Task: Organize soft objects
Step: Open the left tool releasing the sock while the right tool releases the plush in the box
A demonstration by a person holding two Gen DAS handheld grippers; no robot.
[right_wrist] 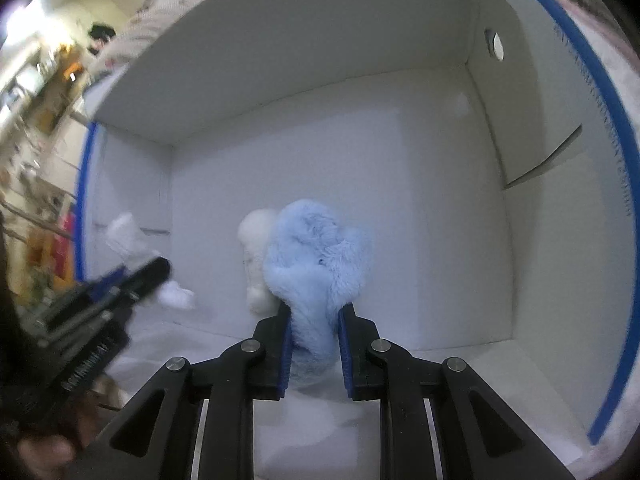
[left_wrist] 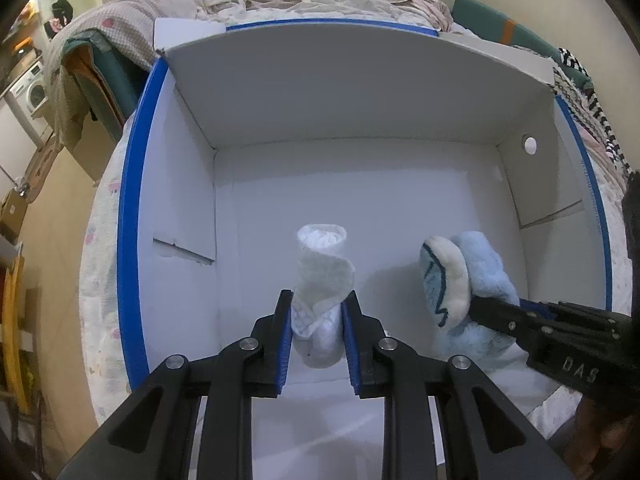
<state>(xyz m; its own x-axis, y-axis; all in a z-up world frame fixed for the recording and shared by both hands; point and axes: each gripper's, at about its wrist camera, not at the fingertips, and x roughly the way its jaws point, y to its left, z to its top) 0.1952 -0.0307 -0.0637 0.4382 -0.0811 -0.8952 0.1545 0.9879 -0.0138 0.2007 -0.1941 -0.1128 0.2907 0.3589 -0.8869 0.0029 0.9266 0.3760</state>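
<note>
Left gripper point(left_wrist: 317, 306) clamped on rolled white sock point(left_wrist: 322, 280) between jaws; right gripper point(right_wrist: 314, 318) squeezing blue plush toy point(right_wrist: 316, 256); both probably light, squashy; best pinched mid-body.

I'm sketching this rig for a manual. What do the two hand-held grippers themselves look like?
Both match: the left hand-held gripper and right hand-held gripper have black linkage arms with silver pivot pins and blue finger pads. Pale lettering marks their bodies. No cables or sleeves show.

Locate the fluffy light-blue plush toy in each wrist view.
Left wrist: fluffy light-blue plush toy lower right, clamped by the right gripper.
Right wrist: centre, between the fingers.
Shared landmark: round hole in the white cardboard box's right wall.
</note>
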